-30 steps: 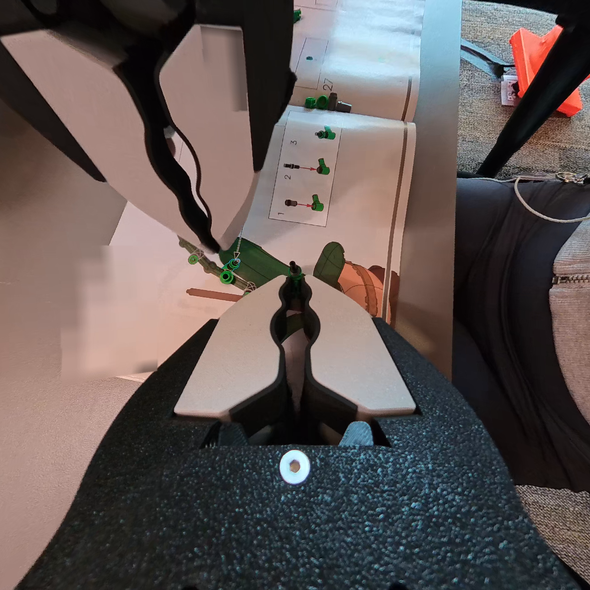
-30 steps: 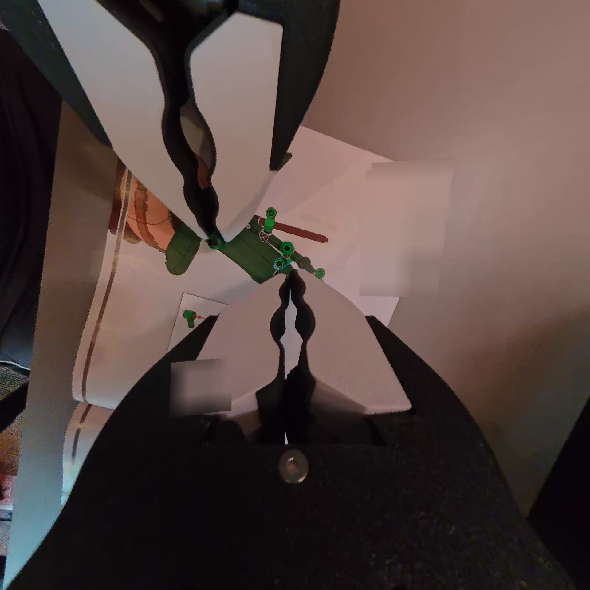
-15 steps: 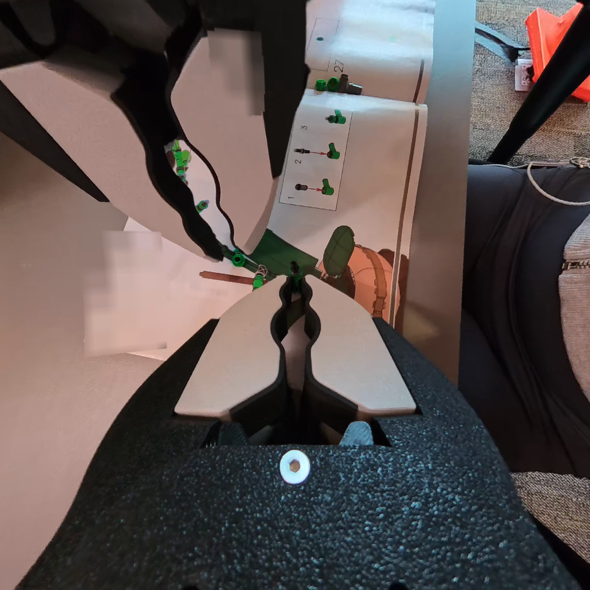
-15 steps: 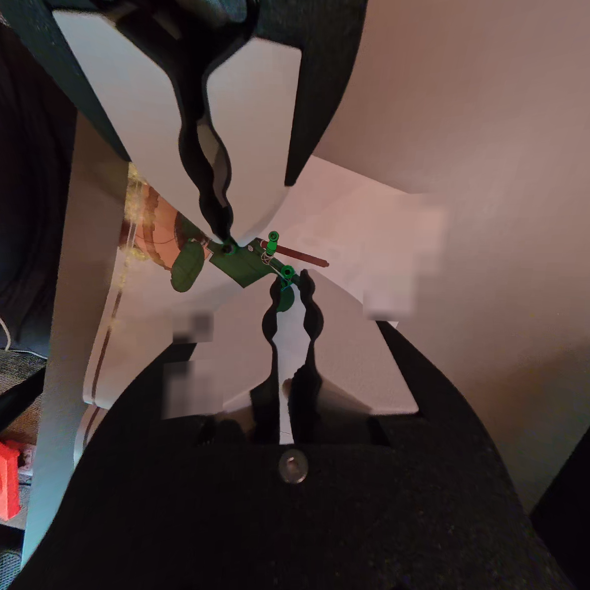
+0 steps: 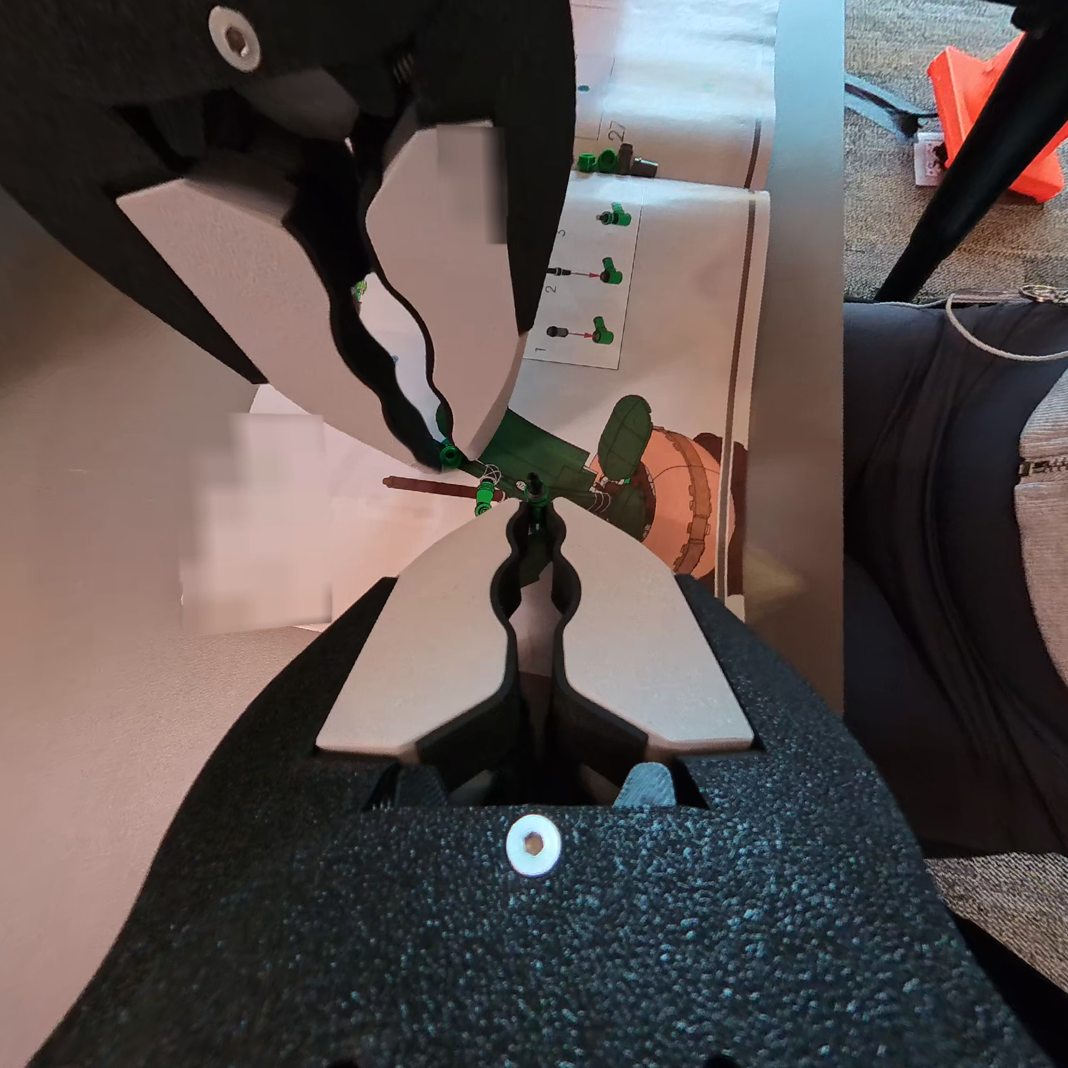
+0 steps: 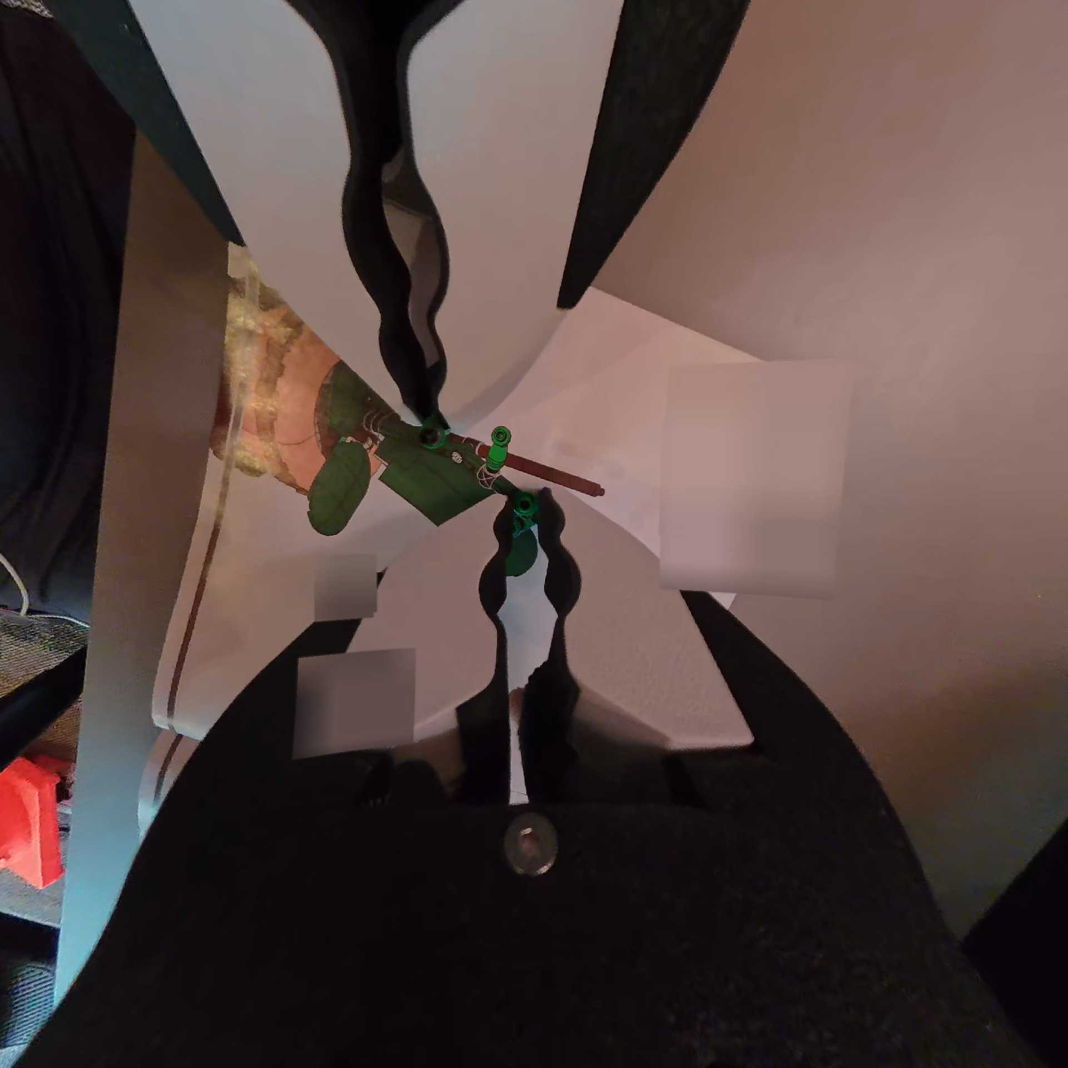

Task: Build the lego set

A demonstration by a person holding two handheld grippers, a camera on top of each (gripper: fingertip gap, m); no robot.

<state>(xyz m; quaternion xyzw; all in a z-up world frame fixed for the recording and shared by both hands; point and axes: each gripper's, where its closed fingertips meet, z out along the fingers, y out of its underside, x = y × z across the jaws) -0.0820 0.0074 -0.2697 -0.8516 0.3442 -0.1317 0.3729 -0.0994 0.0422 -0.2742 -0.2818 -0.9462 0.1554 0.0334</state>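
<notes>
Left gripper [image 5: 534, 508] clamps a green connector with black pin [image 5: 535, 491]; right gripper [image 6: 525, 504] pinches a green connector [image 6: 525, 504], above the instruction booklet [image 5: 682, 370].

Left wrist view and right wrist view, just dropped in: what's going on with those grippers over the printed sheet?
A person works two handheld grippers tip to tip above an open instruction booklet on a pale table. The left gripper is closed on a small green connector with a black pin sticking out. The right gripper pinches another small green piece at its fingertips. The two parts are close but apart.
</notes>
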